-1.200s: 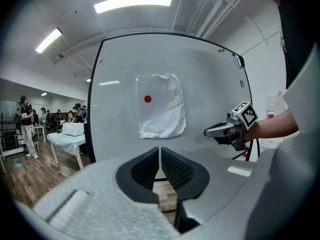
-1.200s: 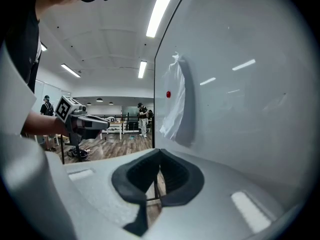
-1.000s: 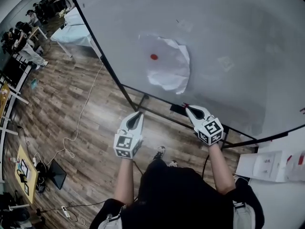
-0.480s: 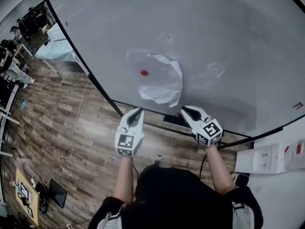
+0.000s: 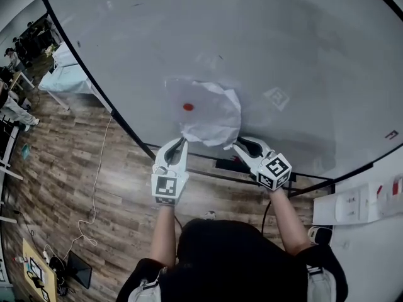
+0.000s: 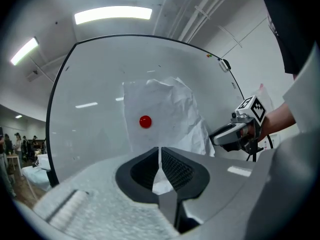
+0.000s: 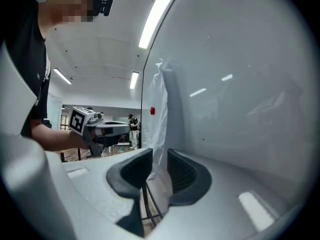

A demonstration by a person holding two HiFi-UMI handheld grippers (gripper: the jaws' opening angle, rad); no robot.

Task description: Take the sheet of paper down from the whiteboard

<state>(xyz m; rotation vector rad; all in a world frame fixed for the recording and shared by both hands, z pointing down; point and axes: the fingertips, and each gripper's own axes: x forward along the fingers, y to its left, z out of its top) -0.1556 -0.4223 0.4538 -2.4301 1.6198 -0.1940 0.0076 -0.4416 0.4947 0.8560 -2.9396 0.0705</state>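
Spotter: Both your grippers have come up from over the wood floor [image 5: 75, 168] to the bottom edge of the sheet since a second ago, and the sheet now sits lower in your head view. Your left gripper [image 5: 180, 143] has its jaws drawn together to a sliver. A white scrap of the lower left corner shows between them, and I read that as pinched.

Coach: Your right gripper [image 5: 238, 145] isn't there yet. Its jaws stand apart, with the lower right edge of the sheet of paper [image 5: 211, 115] hanging down between them, unclamped.

Spotter: So you're in the grasp step, and I'd call it half made. The sheet is crumpled and hangs on the whiteboard [image 5: 302, 49], pinned toward its upper left by a single red magnet [image 5: 187, 107]. Its right side stands off the board a little.

Coach: Next, as I judge it, you close the right jaws on that edge. Then draw both grippers down and toward you evenly, so the paper slips out from under the magnet instead of tearing around it. Pull lopsided and a crumpled corner may rip — or the magnet may come off with the sheet and drop.
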